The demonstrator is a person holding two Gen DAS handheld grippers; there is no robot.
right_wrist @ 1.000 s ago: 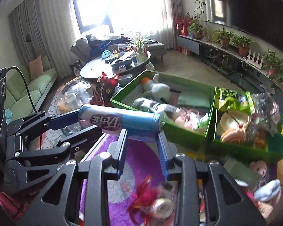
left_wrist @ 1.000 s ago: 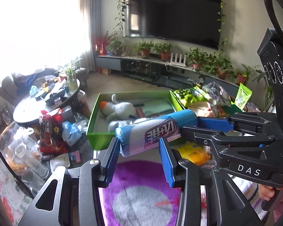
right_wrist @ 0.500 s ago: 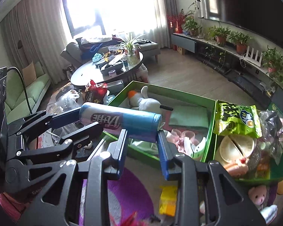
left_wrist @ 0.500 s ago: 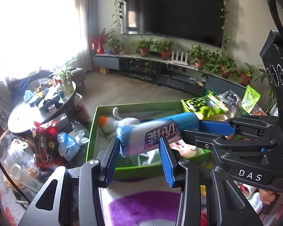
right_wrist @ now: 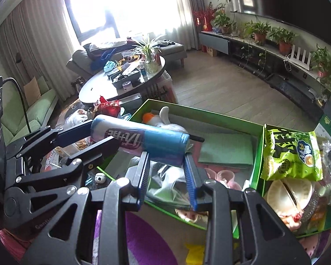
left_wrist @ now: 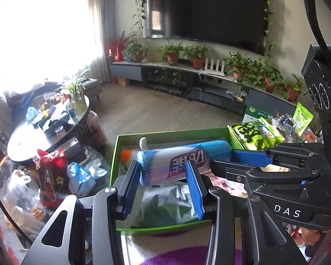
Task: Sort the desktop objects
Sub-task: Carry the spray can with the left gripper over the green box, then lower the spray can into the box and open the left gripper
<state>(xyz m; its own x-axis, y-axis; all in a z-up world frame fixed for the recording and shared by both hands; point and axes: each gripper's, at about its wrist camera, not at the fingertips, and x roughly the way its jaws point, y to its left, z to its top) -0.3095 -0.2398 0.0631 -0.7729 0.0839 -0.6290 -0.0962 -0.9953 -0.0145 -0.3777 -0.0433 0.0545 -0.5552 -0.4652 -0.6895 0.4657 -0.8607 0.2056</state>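
Observation:
A blue and white roll of bags [left_wrist: 183,160] with purple lettering is held level between both grippers. My left gripper [left_wrist: 163,167] is shut on its white end. My right gripper [right_wrist: 166,156] is shut on its blue end, which shows in the right wrist view [right_wrist: 141,138]. The roll hangs over the left green box [left_wrist: 114,154], above a plastic bag [left_wrist: 170,201] and a white plush toy [right_wrist: 163,119] lying inside. The same box shows in the right wrist view [right_wrist: 209,112].
A second green box [right_wrist: 261,176] on the right holds a green snack bag [right_wrist: 291,154] and other items. A purple rug [right_wrist: 143,238] lies below the grippers. A round coffee table [right_wrist: 103,88] and a red snack bag [left_wrist: 51,172] stand to the left.
Both grippers have carried the roll forward from over the purple rug to over the left green box. The grip on the roll has not changed.

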